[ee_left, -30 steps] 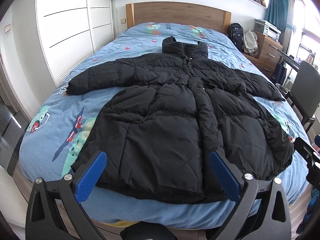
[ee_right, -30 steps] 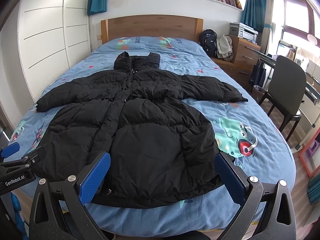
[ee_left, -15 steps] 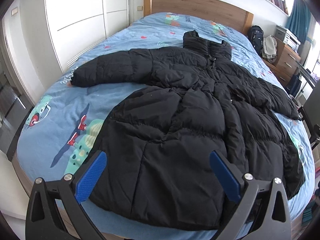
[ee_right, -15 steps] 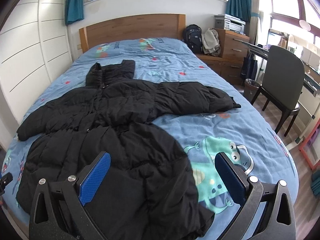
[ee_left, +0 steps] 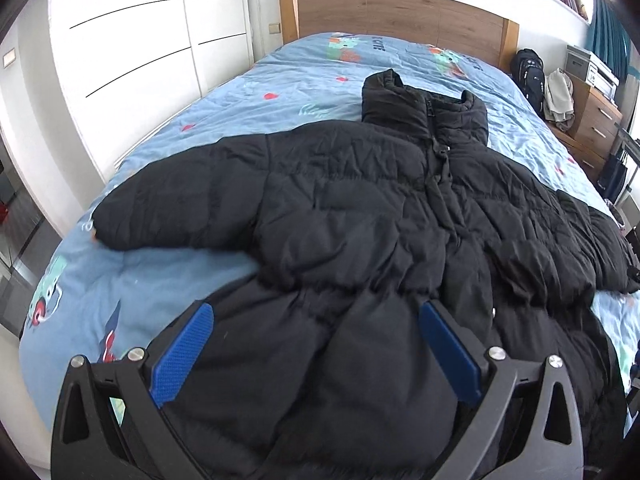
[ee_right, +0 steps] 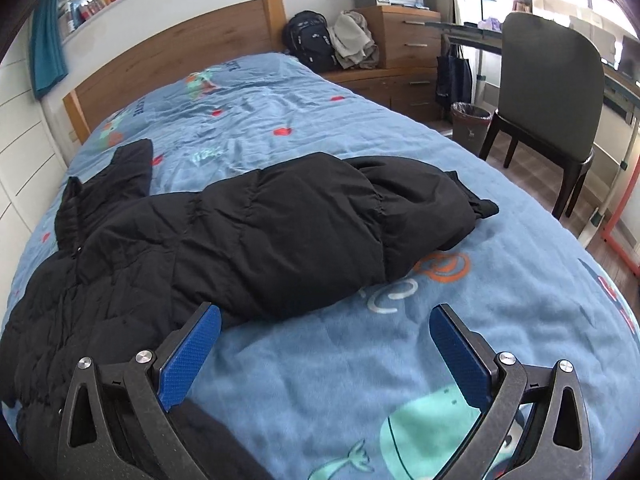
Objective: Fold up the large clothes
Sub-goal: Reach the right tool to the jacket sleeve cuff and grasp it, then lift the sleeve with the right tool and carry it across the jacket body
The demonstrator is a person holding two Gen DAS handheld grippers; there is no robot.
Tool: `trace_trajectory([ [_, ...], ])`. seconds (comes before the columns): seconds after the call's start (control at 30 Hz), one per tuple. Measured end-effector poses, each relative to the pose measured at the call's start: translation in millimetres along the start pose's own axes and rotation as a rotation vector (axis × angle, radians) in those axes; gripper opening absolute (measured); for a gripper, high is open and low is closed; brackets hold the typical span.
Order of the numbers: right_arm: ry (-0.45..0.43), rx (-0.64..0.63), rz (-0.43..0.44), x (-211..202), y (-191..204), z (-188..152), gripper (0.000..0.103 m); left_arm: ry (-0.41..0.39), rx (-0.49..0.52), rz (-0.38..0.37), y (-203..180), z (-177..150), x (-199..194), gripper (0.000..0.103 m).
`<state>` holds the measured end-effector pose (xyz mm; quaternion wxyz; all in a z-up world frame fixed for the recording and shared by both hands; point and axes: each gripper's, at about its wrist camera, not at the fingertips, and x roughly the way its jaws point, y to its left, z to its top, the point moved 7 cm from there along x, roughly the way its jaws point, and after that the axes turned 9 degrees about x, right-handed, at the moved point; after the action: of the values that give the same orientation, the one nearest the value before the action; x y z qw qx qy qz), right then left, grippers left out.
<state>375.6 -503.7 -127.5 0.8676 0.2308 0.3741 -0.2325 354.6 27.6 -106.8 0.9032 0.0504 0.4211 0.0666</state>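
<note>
A large black puffer coat (ee_left: 360,232) lies spread face up on the blue bed, collar toward the headboard and both sleeves stretched out. My left gripper (ee_left: 316,344) is open and empty, hovering over the coat's lower body, below its left sleeve (ee_left: 180,196). In the right wrist view the coat's right sleeve (ee_right: 320,220) lies across the bed. My right gripper (ee_right: 326,344) is open and empty over bare sheet just in front of that sleeve.
The bed (ee_right: 400,380) has a blue cartoon-print sheet and a wooden headboard (ee_left: 400,12). White wardrobes (ee_left: 132,48) stand close on the left. A chair (ee_right: 552,92), a bin (ee_right: 470,120), a dresser (ee_right: 404,40) and a backpack (ee_right: 310,42) stand on the right.
Both grippers have moved forward from the foot of the bed over the coat. The left one now sits over the lower body, the right one has swung toward the right sleeve. Both stay open.
</note>
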Motion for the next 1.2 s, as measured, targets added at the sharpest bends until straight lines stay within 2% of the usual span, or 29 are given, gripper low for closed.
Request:
trace_trajectory([
  [0.27,0.089,0.153,-0.026,60,-38,14,0.102,0.04,0.019,-0.018,-34,34,28,0.103],
  [0.43,0.136,0.293,0.051,83,-58,22,0.102,0.061,0.027,-0.019,-48,42,40,0.103],
  [0.73,0.155,0.408,0.114,112,-67,42,0.101,0.153,0.063,-0.027,-74,39,62,0.103],
  [0.8,0.156,0.423,0.115,116,-68,48,0.096,0.188,0.064,-0.06,-81,37,67,0.103],
  [0.87,0.16,0.435,0.116,117,-68,51,0.08,0.214,0.074,-0.074,-89,34,71,0.103],
  [0.97,0.168,0.437,0.121,120,-67,59,0.065,0.241,0.107,-0.1,-102,31,73,0.103],
  [1.2,0.176,0.423,0.111,125,-64,70,0.054,0.288,0.16,-0.194,-136,27,72,0.103],
])
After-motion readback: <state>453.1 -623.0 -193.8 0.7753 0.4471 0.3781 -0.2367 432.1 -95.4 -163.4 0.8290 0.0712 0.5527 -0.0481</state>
